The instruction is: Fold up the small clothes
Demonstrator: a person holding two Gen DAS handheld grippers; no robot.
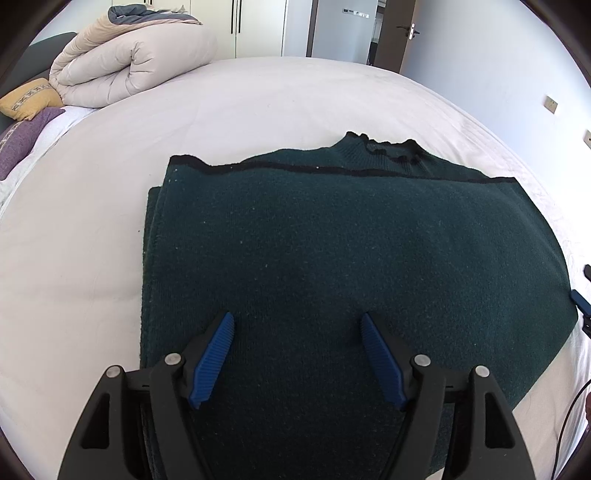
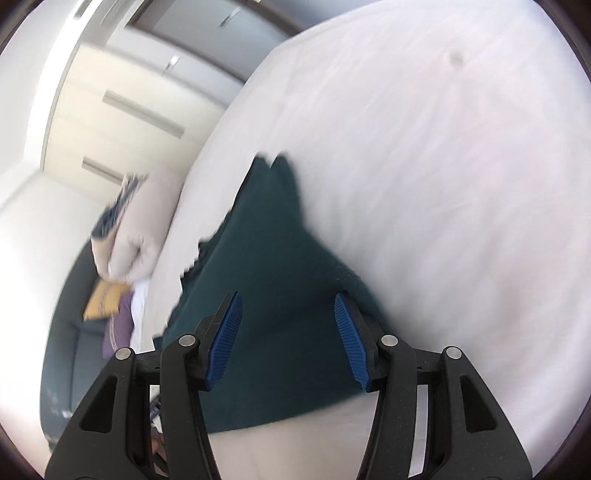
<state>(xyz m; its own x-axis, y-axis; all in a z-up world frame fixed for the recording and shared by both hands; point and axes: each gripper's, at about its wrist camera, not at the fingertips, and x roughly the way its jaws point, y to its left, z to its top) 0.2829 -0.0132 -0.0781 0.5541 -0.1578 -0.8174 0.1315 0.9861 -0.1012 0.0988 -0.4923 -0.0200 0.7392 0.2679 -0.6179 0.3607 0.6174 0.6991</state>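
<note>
Both grippers, left (image 1: 297, 321) and right (image 2: 288, 301), tilt down over folded sweater (image 1: 332, 240), jaws open.

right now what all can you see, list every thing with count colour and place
sweater: one, dark green with black trim, folded flat on the bed's near part
bed: one, white sheet, fills most of both views
duvet: one, beige with grey-blue, rolled up at the far left corner
cushions: two, yellow and purple, beside the duvet
wardrobe: one, cream doors, behind the bed
door: one, dark, at the far right
left tongs: one, black with blue pads, open over the sweater
right tongs: one, same colours, open over the sweater's edge, view blurred
</note>
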